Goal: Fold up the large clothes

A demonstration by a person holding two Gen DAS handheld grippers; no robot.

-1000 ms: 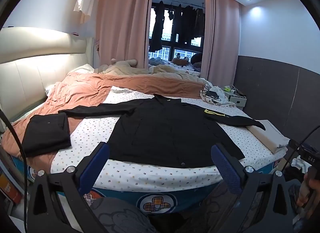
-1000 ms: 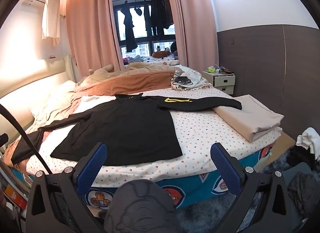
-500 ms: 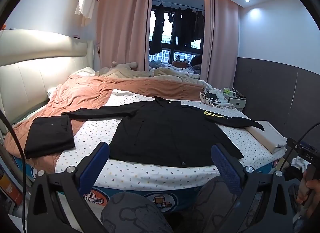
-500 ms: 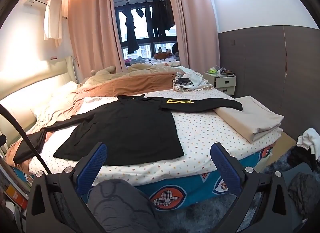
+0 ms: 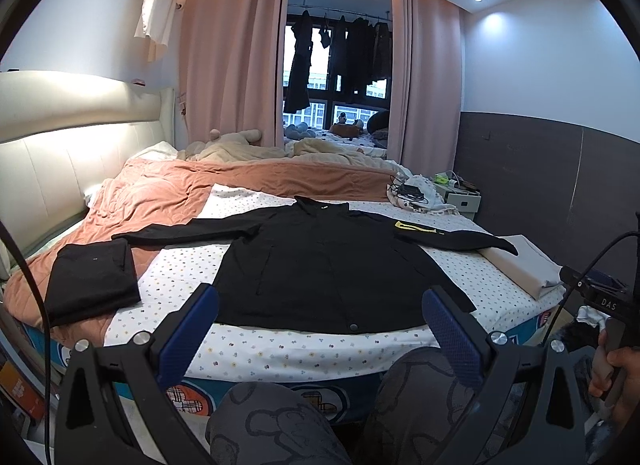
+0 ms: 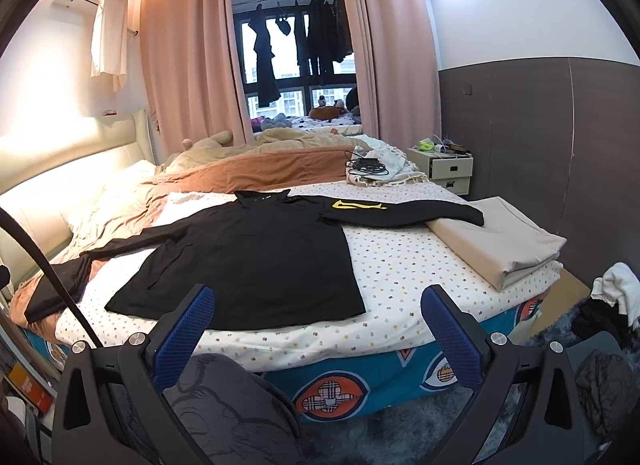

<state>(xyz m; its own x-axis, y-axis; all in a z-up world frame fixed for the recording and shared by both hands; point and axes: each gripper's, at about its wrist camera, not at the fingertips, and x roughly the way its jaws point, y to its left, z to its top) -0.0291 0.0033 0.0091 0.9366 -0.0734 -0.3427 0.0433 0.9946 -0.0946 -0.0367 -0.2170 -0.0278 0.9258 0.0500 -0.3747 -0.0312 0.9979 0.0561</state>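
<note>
A black long-sleeved jacket (image 5: 328, 265) lies flat on the dotted bed sheet (image 5: 280, 349), sleeves spread wide, a yellow mark on one sleeve. Left gripper (image 5: 320, 325) and right gripper (image 6: 318, 323) hang before the bed, jaws wide, empty.

Black jacket (image 6: 248, 261) spread flat on bed (image 6: 400, 265).

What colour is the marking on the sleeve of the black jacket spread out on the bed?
Yellow marking on the black jacket, clearest in the right wrist view.

Left claw (image 5: 320, 329) and right claw (image 6: 318, 327) gape wide, empty.
</note>
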